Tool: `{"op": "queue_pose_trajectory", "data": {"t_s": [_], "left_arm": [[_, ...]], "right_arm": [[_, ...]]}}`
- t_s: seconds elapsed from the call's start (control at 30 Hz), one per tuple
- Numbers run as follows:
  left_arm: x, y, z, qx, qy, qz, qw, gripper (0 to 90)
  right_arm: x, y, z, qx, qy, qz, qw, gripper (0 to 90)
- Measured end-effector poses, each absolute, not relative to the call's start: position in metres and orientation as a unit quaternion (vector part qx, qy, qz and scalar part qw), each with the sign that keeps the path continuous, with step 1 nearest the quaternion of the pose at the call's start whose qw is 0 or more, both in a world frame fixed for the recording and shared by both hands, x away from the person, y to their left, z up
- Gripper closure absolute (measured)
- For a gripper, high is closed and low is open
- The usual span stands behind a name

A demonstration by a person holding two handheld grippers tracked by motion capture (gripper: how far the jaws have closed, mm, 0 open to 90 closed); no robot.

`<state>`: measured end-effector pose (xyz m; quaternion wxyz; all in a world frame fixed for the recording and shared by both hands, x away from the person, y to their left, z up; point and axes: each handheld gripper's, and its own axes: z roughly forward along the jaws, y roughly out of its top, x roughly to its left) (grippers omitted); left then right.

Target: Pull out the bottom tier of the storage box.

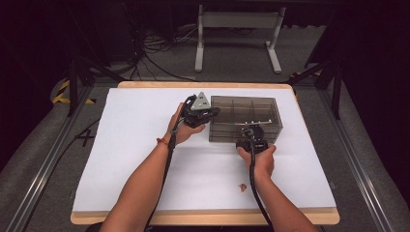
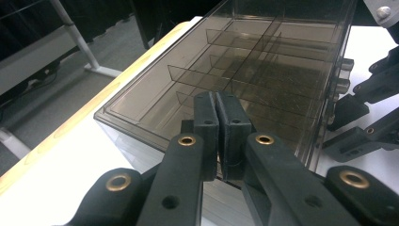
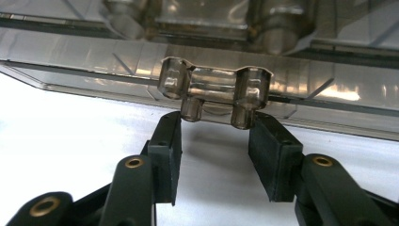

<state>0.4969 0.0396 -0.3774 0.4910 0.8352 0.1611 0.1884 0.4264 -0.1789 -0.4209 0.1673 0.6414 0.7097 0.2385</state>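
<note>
Smoky clear plastic, the compartment box (image 1: pixel 245 119) sits on the white tabletop (image 1: pixel 135 159) toward its far right, and the step in hand looks like undoing its front latch (image 3: pixel 214 96). Left tongs (image 2: pixel 217 136), pressed together, rest against the box's left end as if to steady it. Right tongs (image 3: pixel 221 155) stand apart, flanking the latch without clearly gripping it; the next move likely calls for closing on it and levering it free.
</note>
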Motion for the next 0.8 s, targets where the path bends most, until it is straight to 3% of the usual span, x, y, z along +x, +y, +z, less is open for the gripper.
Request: {"op": "queue_pose_trajectory", "data": {"t_s": [0.23,0.27,0.3,0.37,0.4,0.43,0.47,0.5,0.53,0.8], "left_arm": [[0.496,0.038,-0.376,0.839,0.16,0.192,0.483,87.5],[0.496,0.038,-0.376,0.839,0.161,0.192,0.483,87.5],[0.496,0.038,-0.376,0.838,0.162,0.191,0.485,87.7],[0.496,0.038,-0.376,0.837,0.162,0.191,0.486,87.8],[0.497,0.038,-0.377,0.837,0.162,0.191,0.486,87.7],[0.497,0.038,-0.377,0.837,0.162,0.191,0.486,87.6],[0.496,0.038,-0.377,0.835,0.166,0.189,0.489,87.6],[0.497,0.038,-0.377,0.836,0.164,0.191,0.488,87.5],[0.496,0.038,-0.377,0.835,0.166,0.19,0.489,87.6],[0.497,0.038,-0.379,0.832,0.166,0.185,0.496,87.7]], "right_arm": [[0.425,-0.179,-0.422,0.629,0.721,0.234,0.174,57.3],[0.425,-0.178,-0.422,0.627,0.722,0.235,0.175,64.4],[0.424,-0.178,-0.423,0.627,0.723,0.213,0.198,82.6],[0.423,-0.189,-0.424,0.633,0.714,0.24,0.179,82.7],[0.421,-0.19,-0.422,0.628,0.717,0.245,0.18,80.4],[0.421,-0.191,-0.422,0.622,0.721,0.249,0.178,67.9],[0.421,-0.191,-0.422,0.622,0.721,0.249,0.178,67.9],[0.422,-0.193,-0.424,0.621,0.725,0.253,0.156,60.0],[0.42,-0.191,-0.421,0.613,0.727,0.262,0.163,56.4],[0.426,-0.182,-0.417,0.623,0.724,0.251,0.157,48.3]]}}
